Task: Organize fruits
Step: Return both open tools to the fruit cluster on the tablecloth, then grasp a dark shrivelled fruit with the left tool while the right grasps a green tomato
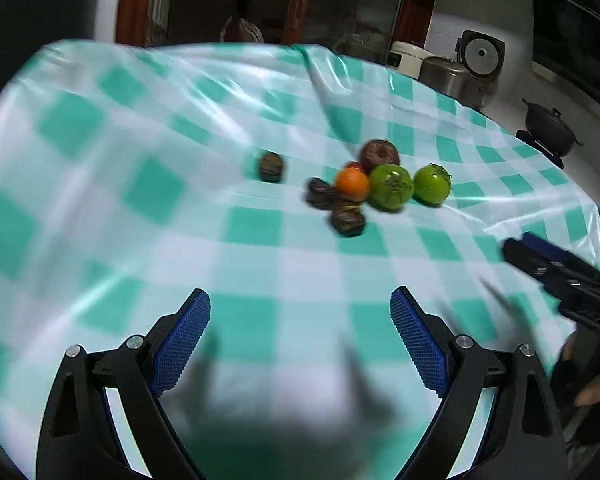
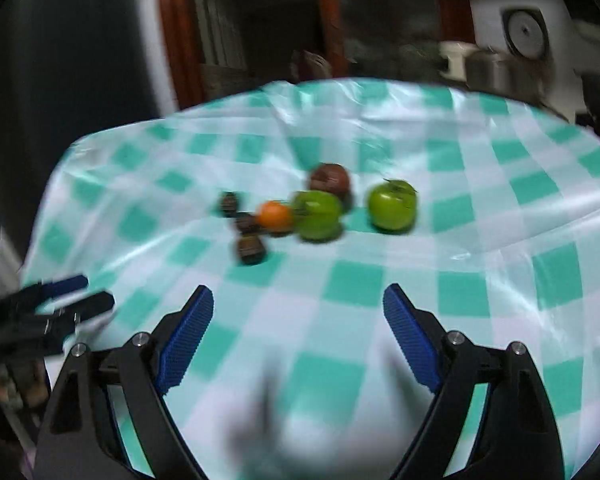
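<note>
A cluster of fruit lies mid-table on a green-and-white checked cloth (image 1: 140, 240). It holds two green fruits (image 1: 391, 186) (image 1: 432, 184), an orange one (image 1: 352, 184), a dark red apple (image 1: 379, 154) and three small dark brown fruits, one (image 1: 271, 166) lying apart on the left. My left gripper (image 1: 300, 304) hangs open and empty over the near cloth, well short of the fruit. The right wrist view shows the same green fruits (image 2: 318, 214) (image 2: 392, 206), orange fruit (image 2: 275, 216) and apple (image 2: 330, 180). My right gripper (image 2: 298, 300) is open and empty too.
Each gripper shows in the other's view: the right one (image 1: 560, 268) at the cloth's right edge, the left one (image 2: 56, 304) at its left edge. Beyond the far right table edge stand a metal pot (image 1: 456, 76), a rice cooker (image 1: 482, 52) and a black pot (image 1: 548, 124).
</note>
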Demonstrator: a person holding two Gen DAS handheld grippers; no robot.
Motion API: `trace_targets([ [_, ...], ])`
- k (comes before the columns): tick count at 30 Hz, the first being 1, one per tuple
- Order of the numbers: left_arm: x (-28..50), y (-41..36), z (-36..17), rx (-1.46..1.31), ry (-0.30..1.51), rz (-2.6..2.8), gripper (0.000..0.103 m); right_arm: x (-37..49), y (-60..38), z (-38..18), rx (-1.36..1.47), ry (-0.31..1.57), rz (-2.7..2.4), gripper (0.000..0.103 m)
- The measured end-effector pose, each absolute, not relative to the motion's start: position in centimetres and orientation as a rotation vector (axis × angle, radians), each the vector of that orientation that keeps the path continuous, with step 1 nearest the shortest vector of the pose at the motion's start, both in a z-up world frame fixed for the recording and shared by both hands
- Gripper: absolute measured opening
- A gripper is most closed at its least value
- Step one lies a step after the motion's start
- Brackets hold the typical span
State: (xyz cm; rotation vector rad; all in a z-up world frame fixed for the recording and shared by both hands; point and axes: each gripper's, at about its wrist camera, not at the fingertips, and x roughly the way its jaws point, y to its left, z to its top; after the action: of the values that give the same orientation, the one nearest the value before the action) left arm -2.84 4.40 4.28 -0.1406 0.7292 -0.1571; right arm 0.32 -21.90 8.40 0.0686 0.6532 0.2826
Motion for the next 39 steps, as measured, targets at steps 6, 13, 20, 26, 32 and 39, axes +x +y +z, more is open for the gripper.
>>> trace_targets([
  [6, 2.6, 2.7, 1.7, -0.183, 0.789, -0.158, 0.088, 10.0, -19.1, 4.5, 0.061, 0.770, 0.294, 0.087],
  [13, 4.2, 3.7, 1.6, -0.192, 0.803, -0.171, 0.088, 16.0, -16.7, 3.6, 0.008, 0.866, 0.306, 0.087],
  [20, 6.5, 2.1, 1.5, -0.157, 0.828, -0.172, 0.088, 18.0, -16.2, 3.0, 0.046, 0.884, 0.362, 0.078],
  [26, 9.4, 0.2, 1.1, -0.129, 0.871, -0.149, 0.088, 16.4, -17.6, 3.0, 0.112, 0.867, 0.381, 0.064],
  [32, 12.0, -2.7, 0.3, -0.004, 0.915, -0.129, 0.059, 14.5, -20.6, 3.2, 0.266, 0.816, 0.371, 0.064],
  [39, 11.4, -3.0, 0.7, 0.039, 0.872, -0.109, 0.040, 12.7, -21.7, 3.2, 0.309, 0.795, 0.362, 0.064],
])
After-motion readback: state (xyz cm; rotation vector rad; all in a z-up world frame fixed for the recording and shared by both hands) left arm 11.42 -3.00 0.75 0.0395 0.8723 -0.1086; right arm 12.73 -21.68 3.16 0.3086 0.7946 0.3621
